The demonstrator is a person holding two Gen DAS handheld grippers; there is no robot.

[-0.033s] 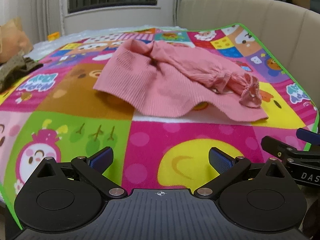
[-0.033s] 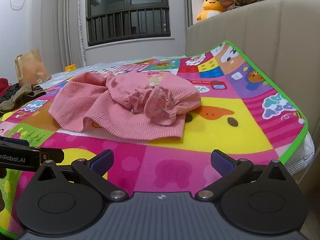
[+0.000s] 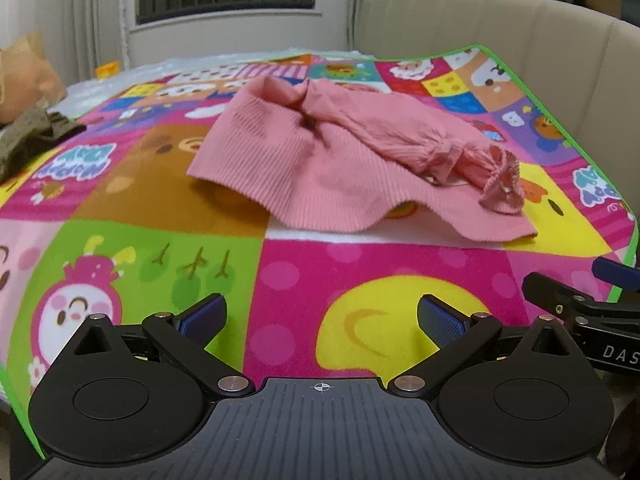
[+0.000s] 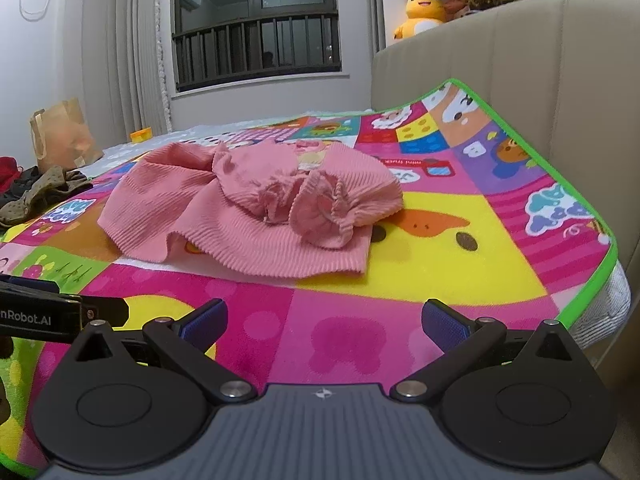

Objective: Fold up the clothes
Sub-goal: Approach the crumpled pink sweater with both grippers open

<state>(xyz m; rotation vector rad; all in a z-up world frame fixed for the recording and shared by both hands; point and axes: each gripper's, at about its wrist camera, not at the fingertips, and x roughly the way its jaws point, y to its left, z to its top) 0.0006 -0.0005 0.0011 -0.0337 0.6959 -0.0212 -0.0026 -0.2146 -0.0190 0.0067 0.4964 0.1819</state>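
Bed covered by a bright patchwork cartoon play mat with a green border. Near the mat's middle lies a crumpled pink ribbed knit garment, unfolded, its ruffled cuffs bunched together on the side towards the beige padded headboard. The left gripper hovers low over the mat's near edge, its blue-padded fingers spread wide and holding nothing, well short of the garment. The right gripper sits just beside it, fingers likewise spread wide and empty. An olive dotted cloth and a brown paper bag lie off to the left. A yellow plush toy sits on the shelf above the headboard.
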